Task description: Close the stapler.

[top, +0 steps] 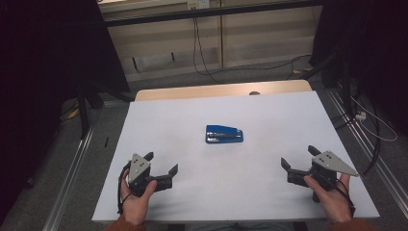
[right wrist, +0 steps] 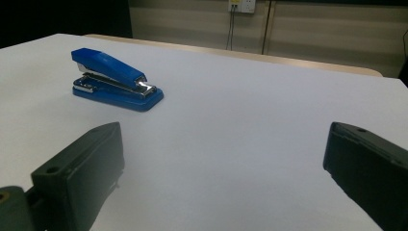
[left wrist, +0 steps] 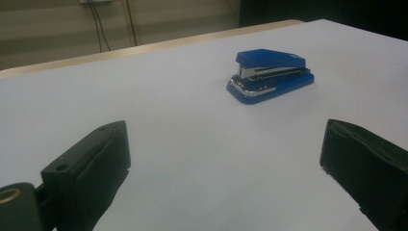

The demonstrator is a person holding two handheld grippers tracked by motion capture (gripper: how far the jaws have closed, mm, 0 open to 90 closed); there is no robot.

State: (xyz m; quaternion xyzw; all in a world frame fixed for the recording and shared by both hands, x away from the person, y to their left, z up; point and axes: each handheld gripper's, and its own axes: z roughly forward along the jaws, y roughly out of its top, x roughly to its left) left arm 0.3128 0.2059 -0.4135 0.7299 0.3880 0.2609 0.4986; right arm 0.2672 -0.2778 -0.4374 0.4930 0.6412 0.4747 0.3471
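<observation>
Left claw (top: 161, 162): held low at the near left of the table (top: 269, 110), jaws spread wide, nothing between them.
Right claw (top: 298, 157): near right edge, jaws likewise wide apart and empty.
Stapler (top: 224, 134): blue, closed, lying flat at mid-table, well apart from both claws, roughly between them and farther back.

stapler (left wrist: 270, 75): I see glossy blue plastic with shiny metal trim
table (top: 269, 159): my view shows smooth matt white top, wood far edge
left gripper (top: 161, 163): matt black plastic jaws
</observation>
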